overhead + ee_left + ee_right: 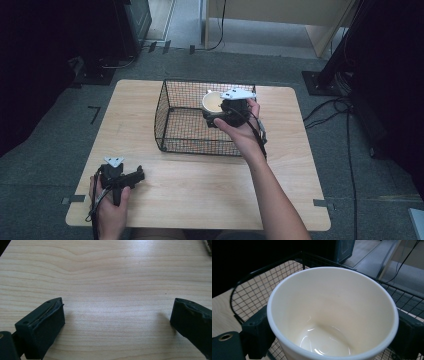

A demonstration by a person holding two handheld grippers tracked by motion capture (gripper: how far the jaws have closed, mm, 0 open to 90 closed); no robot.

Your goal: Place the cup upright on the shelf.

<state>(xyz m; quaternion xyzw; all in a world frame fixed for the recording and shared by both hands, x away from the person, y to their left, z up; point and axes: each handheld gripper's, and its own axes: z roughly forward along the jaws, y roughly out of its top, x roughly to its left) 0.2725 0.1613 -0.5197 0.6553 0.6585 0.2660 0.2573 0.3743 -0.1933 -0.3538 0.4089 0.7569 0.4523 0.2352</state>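
High view has the right tongs [226,111] clamped on a white paper cup [214,101], held over the inside of the black wire basket [170,132] near its back wall. So the pickup looks done; what's left is lowering it and letting go, since I can't tell if the cup touches the basket floor yet. Left tongs [131,176] rest on the desk [200,185], jaws spread wide, holding nothing.
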